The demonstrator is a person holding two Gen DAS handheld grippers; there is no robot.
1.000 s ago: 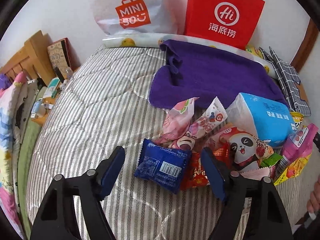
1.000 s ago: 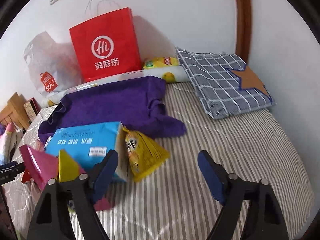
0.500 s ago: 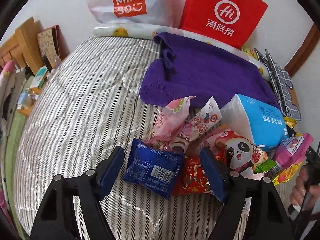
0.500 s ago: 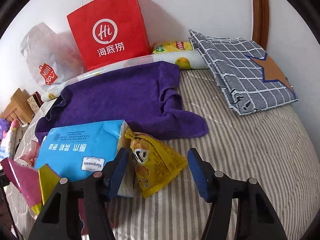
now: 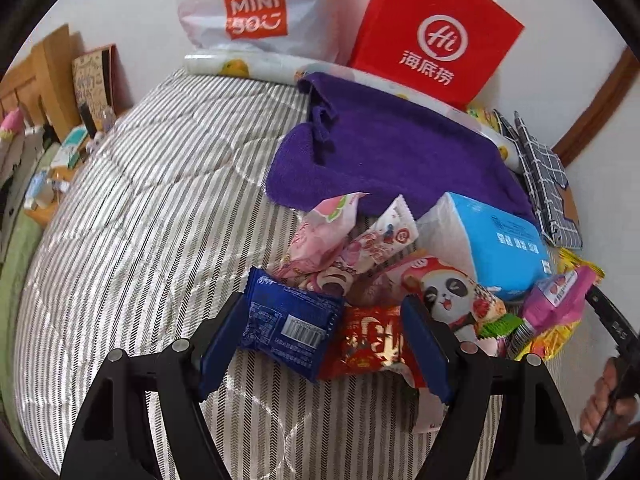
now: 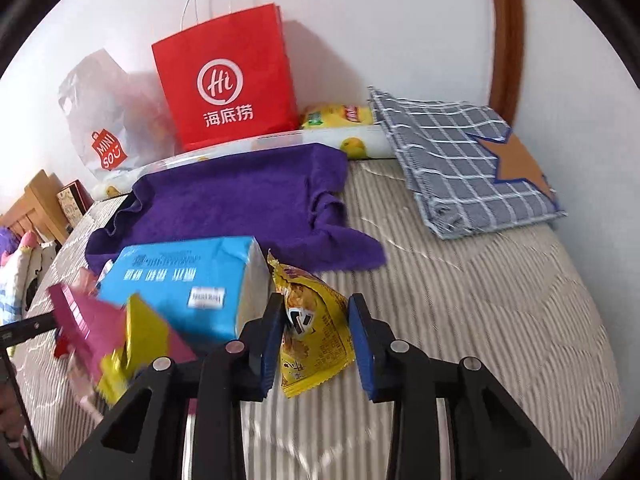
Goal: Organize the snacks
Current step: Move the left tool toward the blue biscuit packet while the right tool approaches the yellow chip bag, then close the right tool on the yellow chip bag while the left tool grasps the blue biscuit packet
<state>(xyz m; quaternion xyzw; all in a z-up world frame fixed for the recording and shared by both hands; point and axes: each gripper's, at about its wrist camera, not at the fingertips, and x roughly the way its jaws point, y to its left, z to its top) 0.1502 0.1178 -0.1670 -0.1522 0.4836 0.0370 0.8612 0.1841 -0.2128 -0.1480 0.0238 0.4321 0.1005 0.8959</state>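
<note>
Closing on the crinkly yellow foil snack pouch (image 6: 310, 332), the right gripper (image 6: 314, 338) has just been narrowing its jaws, and the pouch sits between the blue pads w/ both pressing its sides: a hold, as far as the right wrist view shows. Pouch lies just right of the light-blue plastic-wrapped tissue pack (image 6: 180, 276), touching its end, on the grey-and-white striped quilt (image 6: 480, 320).

Left gripper (image 5: 324, 344) stands wide, nothing clamped. A dark-blue foil wrapper w/ a barcode (image 5: 286, 324) lies between its fingers, left of the tissue pack and in front of it; the left pad looks close to the wrapper's edge, but I can't tell if it touches. Beside it a red-and-gold foil packet (image 5: 370, 344), then a panda-print bag (image 5: 444, 300), two pink-and-white wrappers (image 5: 324, 236) and a magenta pouch (image 5: 556, 300) on the pack's right.

Progress, my read: barely begun. Nearly every snack sits in one loose heap around the tissue pack; no sorted row or filled container is visible. The purple terry towel (image 5: 384, 156) behind the pack is bare, and the red paper carrier bag (image 6: 228, 84) stands by the wall; whether either is the destination I can't tell. Left to do: lift the yellow pouch out, place it, then work thru the rest of the heap.
</note>
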